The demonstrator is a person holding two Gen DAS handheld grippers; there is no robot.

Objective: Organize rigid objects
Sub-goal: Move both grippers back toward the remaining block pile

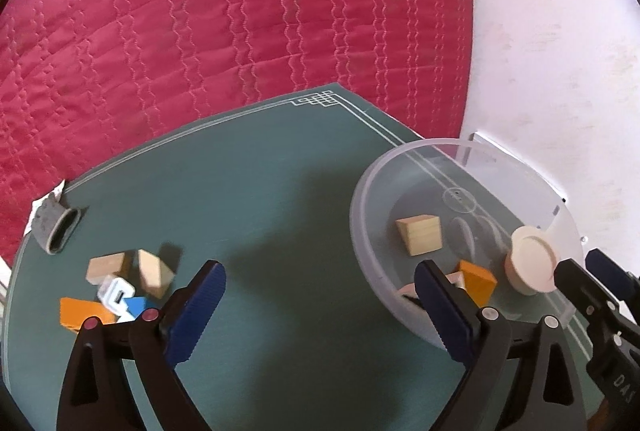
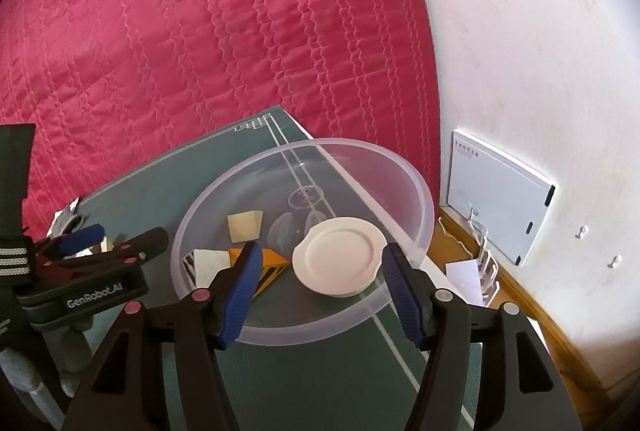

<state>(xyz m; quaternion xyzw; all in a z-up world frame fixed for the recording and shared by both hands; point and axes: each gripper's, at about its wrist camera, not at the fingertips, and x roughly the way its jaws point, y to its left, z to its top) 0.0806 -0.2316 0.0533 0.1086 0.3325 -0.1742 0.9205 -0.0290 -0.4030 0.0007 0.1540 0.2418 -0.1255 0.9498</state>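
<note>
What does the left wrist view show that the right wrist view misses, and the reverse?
Only the left wrist view: the loose pile of blocks on the green mat, with a white charger among them, and a grey roll. Only the right wrist view: the white panel against the wall and the wire rack. Both: the clear bowl holding a wooden cube, an orange block and a round white lid.

A clear plastic bowl (image 1: 362, 215) holds a wooden cube (image 1: 420, 234), an orange wedge (image 1: 476, 281) and a round cream lid (image 1: 532, 258). More wooden blocks (image 1: 132, 271), an orange block (image 1: 82, 313) and a white-blue piece (image 1: 120, 295) lie clustered on the green mat (image 1: 260, 211).
</note>
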